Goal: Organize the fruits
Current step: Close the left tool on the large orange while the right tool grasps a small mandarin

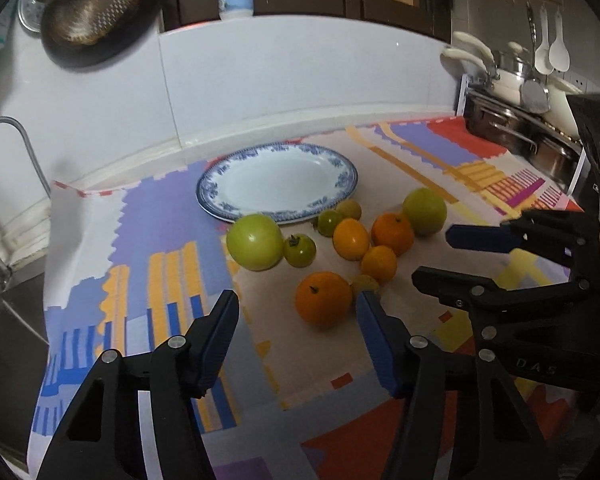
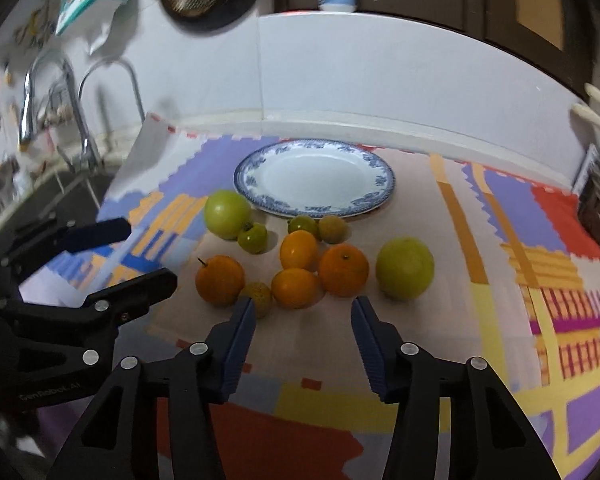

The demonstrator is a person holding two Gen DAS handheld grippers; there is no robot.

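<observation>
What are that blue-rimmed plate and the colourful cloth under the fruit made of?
The plate looks like glazed ceramic: glossy white with a printed blue floral rim. The cloth seems a thin printed fabric or plastic sheet, matte, with its far corner turned up against the wall; which one is unclear.

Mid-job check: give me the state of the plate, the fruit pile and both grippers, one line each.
plate: on the cloth, nothing on it.
fruit pile: loose on the cloth in front of the plate, none held.
large green fruits: one at each end of the pile.
left gripper: jaws apart, nothing between the pads.
right gripper: jaws apart, nothing gripped.
</observation>
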